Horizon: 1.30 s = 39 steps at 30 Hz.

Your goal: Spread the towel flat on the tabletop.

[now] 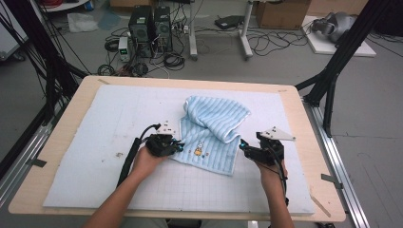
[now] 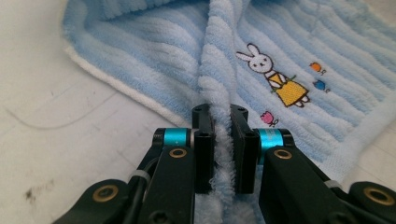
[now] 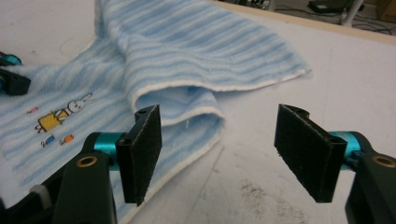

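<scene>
Pinching left claw [image 2: 222, 140] on towel [image 2: 299, 42] ridge running lengthwise away.

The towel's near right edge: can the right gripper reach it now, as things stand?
Probably yes. The right gripper stands open just beside the towel, whose white-hemmed edge lies near its left pad, with only bare mat between. The left gripper, shut on a towel fold, is on the other side.

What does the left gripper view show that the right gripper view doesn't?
Left gripper view: the left hand-held gripper shut on a pinched ridge of the blue striped towel, seen close up.

Right gripper view: the right hand-held gripper with its jaws open and nothing between them, beside the towel's folded-over flap.

Both: the towel, its embroidered rabbit and the white mat.
</scene>
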Tool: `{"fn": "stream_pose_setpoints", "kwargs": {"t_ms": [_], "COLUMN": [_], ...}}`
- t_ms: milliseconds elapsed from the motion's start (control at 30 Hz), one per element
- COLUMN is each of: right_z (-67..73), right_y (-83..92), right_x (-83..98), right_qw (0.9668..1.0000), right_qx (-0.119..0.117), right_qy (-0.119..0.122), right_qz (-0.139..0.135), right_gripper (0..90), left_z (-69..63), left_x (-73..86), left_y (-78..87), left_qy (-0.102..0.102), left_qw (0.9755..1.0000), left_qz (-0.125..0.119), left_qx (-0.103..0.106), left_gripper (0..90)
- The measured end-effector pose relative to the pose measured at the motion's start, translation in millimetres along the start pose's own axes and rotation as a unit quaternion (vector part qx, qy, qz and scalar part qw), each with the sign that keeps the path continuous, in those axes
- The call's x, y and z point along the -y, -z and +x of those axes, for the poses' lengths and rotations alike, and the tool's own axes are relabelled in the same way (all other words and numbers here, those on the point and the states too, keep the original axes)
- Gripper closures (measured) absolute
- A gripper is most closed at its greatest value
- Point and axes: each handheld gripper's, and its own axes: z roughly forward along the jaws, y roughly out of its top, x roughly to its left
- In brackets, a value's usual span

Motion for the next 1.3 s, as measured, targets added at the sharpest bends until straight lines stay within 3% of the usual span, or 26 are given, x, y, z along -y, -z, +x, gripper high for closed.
{"fn": "stream_pose_setpoints", "kwargs": {"t_ms": [333,533,767,900,967,1033,1300], "right_z": [32.3,51.0,68.2,71.8,72.6,73.3,75.2], "right_y": [-14.4,-22.1,-25.3,-26.5,-26.4,-25.7,-10.1], "right_x": [12.6,19.0,24.0,25.9,25.1,24.3,32.3], "right_qw": [0.9977,0.9939,0.9903,0.9891,0.9885,0.9866,0.9853], "right_qx": [-0.032,-0.069,-0.077,-0.078,-0.083,-0.097,-0.115], "right_qy": [0.038,0.039,0.049,0.041,0.035,0.031,0.041], "right_qz": [0.046,0.076,0.105,0.117,0.121,0.127,0.119], "right_gripper": [39.9,46.4,53.6,60.6,68.9,84.1,86.3], "left_z": [-11.2,-18.4,-27.8,-31.1,-33.1,-35.3,-43.1], "left_x": [24.9,40.2,46.8,49.4,51.3,53.0,60.2], "left_y": [27.5,38.6,53.8,58.0,58.0,58.1,65.8], "left_qy": [0.012,0.026,0.029,0.036,0.037,0.036,0.041], "left_qw": [0.9997,0.9989,0.9985,0.9979,0.9979,0.9978,0.9966], "left_qz": [-0.022,-0.036,-0.046,-0.053,-0.053,-0.054,-0.063], "left_qx": [0.006,0.013,0.004,0.005,0.008,0.014,0.033], "left_gripper": [81.4,81.3,81.1,81.0,80.9,80.9,80.6]}}
